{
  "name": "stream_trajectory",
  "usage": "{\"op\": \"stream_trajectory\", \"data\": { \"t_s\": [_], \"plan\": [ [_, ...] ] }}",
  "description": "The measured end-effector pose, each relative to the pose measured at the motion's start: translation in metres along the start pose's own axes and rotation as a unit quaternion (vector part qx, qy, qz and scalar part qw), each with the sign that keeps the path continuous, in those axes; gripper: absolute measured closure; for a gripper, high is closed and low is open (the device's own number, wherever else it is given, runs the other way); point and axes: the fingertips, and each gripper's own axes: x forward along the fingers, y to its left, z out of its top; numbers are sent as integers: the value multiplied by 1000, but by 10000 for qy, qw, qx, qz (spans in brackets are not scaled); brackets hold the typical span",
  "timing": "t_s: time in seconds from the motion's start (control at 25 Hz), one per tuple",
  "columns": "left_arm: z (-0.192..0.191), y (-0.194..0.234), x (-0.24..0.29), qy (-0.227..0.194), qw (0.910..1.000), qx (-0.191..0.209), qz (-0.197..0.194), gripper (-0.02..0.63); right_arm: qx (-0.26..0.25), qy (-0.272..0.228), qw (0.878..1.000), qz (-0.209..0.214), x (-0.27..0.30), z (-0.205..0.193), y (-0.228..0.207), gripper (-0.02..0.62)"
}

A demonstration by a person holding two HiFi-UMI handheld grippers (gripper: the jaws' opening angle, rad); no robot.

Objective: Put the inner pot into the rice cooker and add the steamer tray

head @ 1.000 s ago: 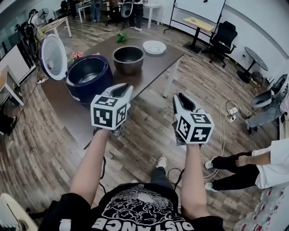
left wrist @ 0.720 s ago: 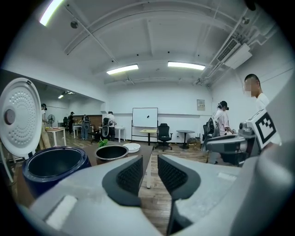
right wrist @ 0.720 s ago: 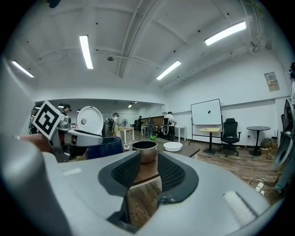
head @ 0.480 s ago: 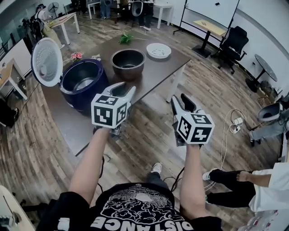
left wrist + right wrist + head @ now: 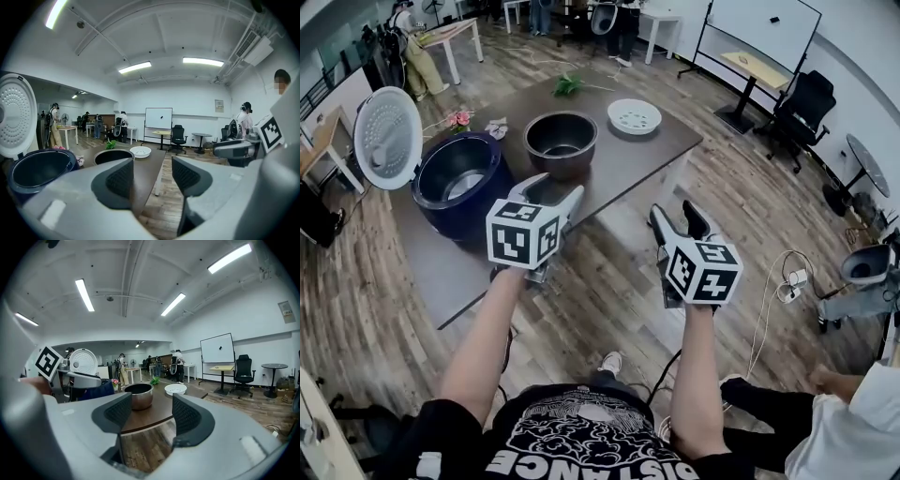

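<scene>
– On the dark table (image 5: 619,157) ahead of me, the inner pot (image 5: 561,142) stands upright and empty. It is near the rice cooker (image 5: 492,202) but not touching it.

– Is the cooker ready?

– Its white lid (image 5: 387,138) is tipped up at the left and the blue body is open, with no pot inside. The white steamer tray (image 5: 635,116) lies flat on the table beyond the pot, towards the far right corner.

– What about your grippers?

– My left gripper (image 5: 560,185) has just been spreading its jaws. They stand apart with nothing between the pads, only table and floor behind them. My right gripper (image 5: 673,210) has been widening too, and it is also empty. The pot shows past its gap, well away.

– Where are they?

– Both point towards the table. The left is at its near edge and the right is over the wooden floor (image 5: 609,300) beside it. Neither touches anything.
</scene>
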Motion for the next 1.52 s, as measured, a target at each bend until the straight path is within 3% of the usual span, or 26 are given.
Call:
{"op": "stream_trajectory", "data": {
  "t_s": [0.4, 0.92, 1.52],
  "plan": [
    [9, 5, 32, 33, 9982, -106, 584, 268, -43, 20, 9992, 391, 34, 12, -39, 283],
    [7, 22, 47, 73, 9930, -242, 1151, 255, -149, 137, 9954, 937, 76, 15, -50, 279],
    [13, 84, 72, -55, 9849, -447, 1671, 255, -376, 253, 9864, 1582, 160, 22, -26, 276]
  ]
}}
